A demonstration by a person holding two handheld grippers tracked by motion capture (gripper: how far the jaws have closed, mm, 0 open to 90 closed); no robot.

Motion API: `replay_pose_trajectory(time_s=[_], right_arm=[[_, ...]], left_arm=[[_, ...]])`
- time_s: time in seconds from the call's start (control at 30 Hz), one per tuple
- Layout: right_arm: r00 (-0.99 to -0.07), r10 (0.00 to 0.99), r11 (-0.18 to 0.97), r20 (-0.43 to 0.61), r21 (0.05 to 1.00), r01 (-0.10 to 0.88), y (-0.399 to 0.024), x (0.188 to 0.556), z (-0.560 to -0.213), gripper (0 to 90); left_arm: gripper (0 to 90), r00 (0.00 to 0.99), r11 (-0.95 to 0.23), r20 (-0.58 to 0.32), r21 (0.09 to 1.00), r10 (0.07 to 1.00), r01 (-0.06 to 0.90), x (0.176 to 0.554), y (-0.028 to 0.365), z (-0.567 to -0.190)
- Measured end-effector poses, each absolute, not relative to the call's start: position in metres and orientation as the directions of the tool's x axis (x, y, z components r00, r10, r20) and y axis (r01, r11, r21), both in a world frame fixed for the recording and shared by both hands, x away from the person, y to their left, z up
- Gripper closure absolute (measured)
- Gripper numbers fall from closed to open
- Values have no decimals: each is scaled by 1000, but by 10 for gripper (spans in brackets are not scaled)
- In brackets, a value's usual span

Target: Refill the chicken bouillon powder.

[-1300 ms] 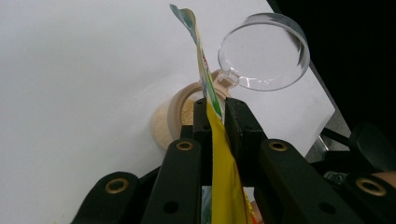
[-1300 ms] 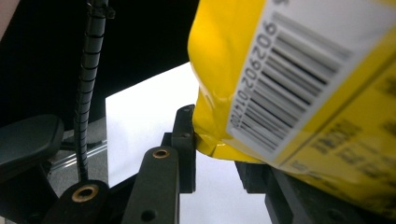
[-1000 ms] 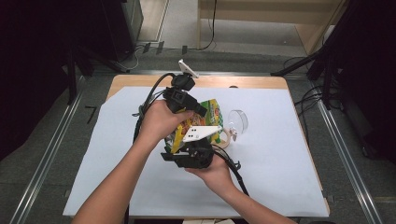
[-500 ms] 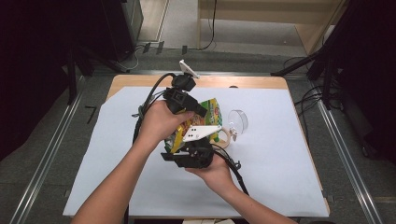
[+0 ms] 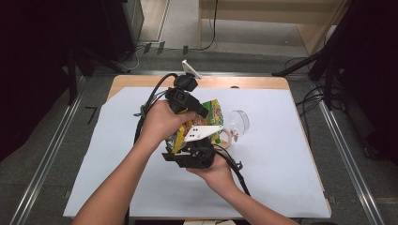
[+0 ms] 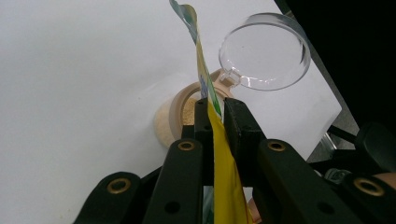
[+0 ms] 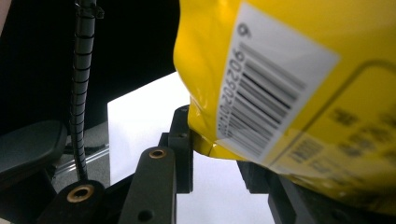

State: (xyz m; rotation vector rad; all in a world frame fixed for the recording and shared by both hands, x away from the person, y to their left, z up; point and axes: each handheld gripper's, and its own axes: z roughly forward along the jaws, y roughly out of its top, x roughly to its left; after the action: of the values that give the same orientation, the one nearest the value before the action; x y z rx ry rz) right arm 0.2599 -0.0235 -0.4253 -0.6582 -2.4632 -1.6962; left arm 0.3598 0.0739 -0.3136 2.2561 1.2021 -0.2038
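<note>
A white sheet point(image 5: 281, 154) covers the table, and above its middle both hands hold a yellow snack bag point(image 5: 213, 112) in the air. The left gripper point(image 6: 215, 105) is clenched on the bag's thin top seam, which runs edge-on up between its jaws. The right gripper point(image 7: 215, 149) grasps the bag's lower part (the barcode side faces its camera), with the bag's corner pinched between its jaws.

The bag's long axis thus runs from one gripper to the other, slanting up and away from the person. Directly below the raised bag stands a small beige bowl point(image 6: 180, 112) with pale crumbs in it, and a clear round lid point(image 6: 264, 51) lies just beside it on the far side. Any pour or tear, I judge, turns on keeping the bag's mouth over that bowl, which sits nearer the left gripper.
</note>
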Motion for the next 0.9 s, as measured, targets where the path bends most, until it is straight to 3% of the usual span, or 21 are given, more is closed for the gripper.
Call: replay_pose_trajectory(time_s=[0.9], right_arm=[[-908, 300, 297, 291, 876, 379, -24, 259, -423, 710]], left_arm=[[842, 573, -423, -405, 403, 713, 811, 363, 78, -315]])
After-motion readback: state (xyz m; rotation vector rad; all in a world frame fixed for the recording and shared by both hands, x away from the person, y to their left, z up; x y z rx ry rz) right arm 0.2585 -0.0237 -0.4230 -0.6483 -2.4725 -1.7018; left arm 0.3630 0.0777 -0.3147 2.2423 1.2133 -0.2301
